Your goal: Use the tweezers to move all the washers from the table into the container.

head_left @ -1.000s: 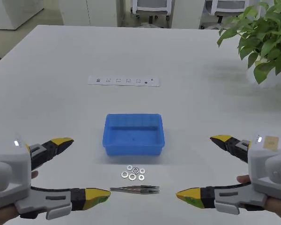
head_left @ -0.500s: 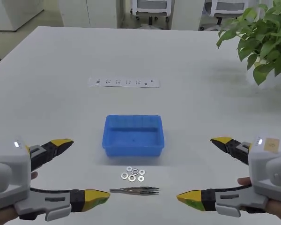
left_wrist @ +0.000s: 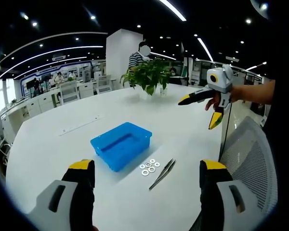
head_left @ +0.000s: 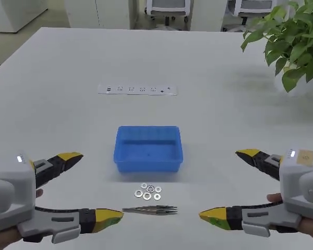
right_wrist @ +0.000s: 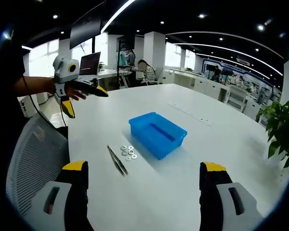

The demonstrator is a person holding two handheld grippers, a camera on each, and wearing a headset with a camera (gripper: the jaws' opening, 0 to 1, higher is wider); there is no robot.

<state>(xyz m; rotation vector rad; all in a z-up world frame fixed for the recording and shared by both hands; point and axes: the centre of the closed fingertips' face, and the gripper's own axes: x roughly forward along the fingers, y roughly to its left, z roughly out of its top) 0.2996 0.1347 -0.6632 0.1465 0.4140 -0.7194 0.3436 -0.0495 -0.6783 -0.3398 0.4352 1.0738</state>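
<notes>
Slim steel tweezers (head_left: 149,210): likely light, springy, slippery; take mid-shank (tips free). Small flat metal washers (head_left: 148,191): thin, skittish. Spread wide, empty: left gripper (head_left: 94,186), right gripper (head_left: 224,184).

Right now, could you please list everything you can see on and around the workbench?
table: one, white, beneath everything
container: one, blue, centre of the table
washers: about six, silver, clustered just in front of the container
tweezers: one pair, metal, lying just nearer than the washers
socket strip: one, white, beyond the container
plant: one, green, far right
office chairs: two, pale, past the far edge
left hand-held gripper: one, grey, yellow tips, open, near left
right hand-held gripper: one, same colours, open, near right
</notes>
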